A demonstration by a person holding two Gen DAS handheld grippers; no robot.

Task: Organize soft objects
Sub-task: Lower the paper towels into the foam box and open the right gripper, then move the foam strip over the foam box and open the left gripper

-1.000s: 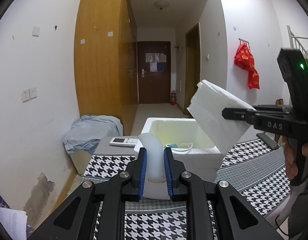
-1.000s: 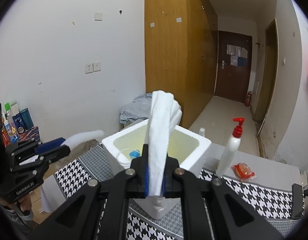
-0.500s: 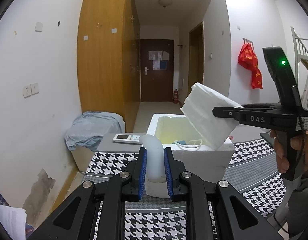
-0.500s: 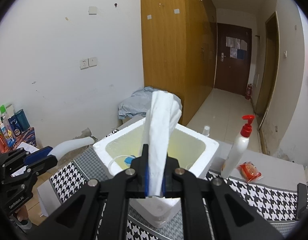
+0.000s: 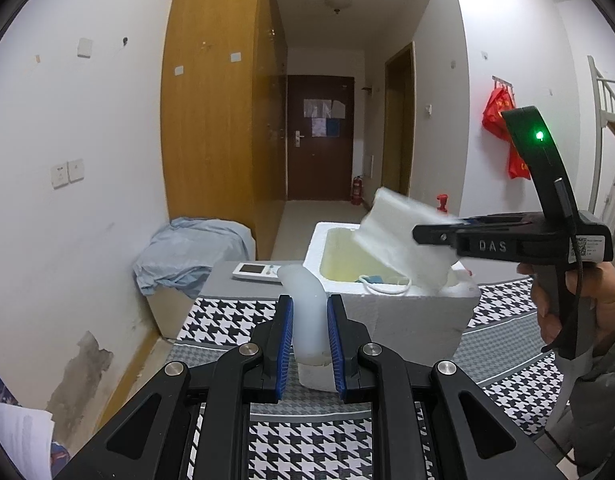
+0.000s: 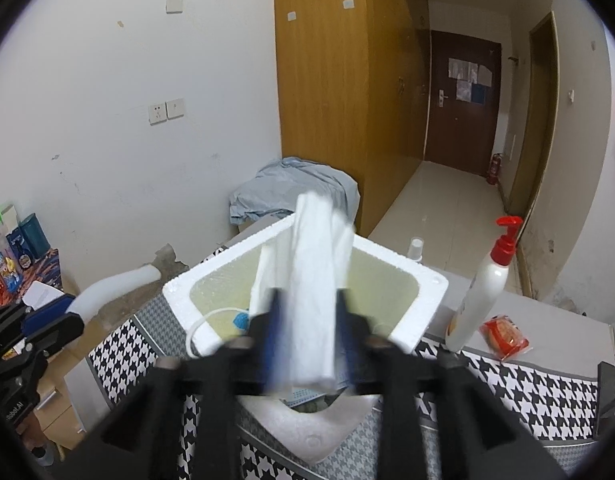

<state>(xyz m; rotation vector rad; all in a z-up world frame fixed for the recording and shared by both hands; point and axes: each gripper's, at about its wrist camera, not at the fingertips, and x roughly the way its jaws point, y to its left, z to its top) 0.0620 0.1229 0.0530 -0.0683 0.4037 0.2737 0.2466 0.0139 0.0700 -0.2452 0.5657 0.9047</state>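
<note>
A white foam box [image 5: 391, 308] stands open on the houndstooth cloth; it also shows in the right wrist view [image 6: 391, 264]. A cable with a blue tag [image 6: 239, 320] lies inside. My left gripper [image 5: 309, 344] is shut on a soft translucent white tube [image 5: 305, 308], held in front of the box. My right gripper [image 6: 307, 336] has its jaws apart over the box, with a folded white tissue pack [image 6: 311, 280] loose between them, blurred. The pack tilts over the box opening in the left wrist view [image 5: 403, 248].
A white pump bottle with a red top [image 6: 483, 292] and a red packet [image 6: 505, 334] sit right of the box. A remote [image 5: 255, 272] lies behind it. A grey-blue cloth [image 5: 191, 252] covers a box by the wall. Bottles stand at far left [image 6: 11, 248].
My right gripper moved down over the foam box and its jaws opened, loosening the tissue pack. My left gripper stayed shut on the tube and drew back slightly.
</note>
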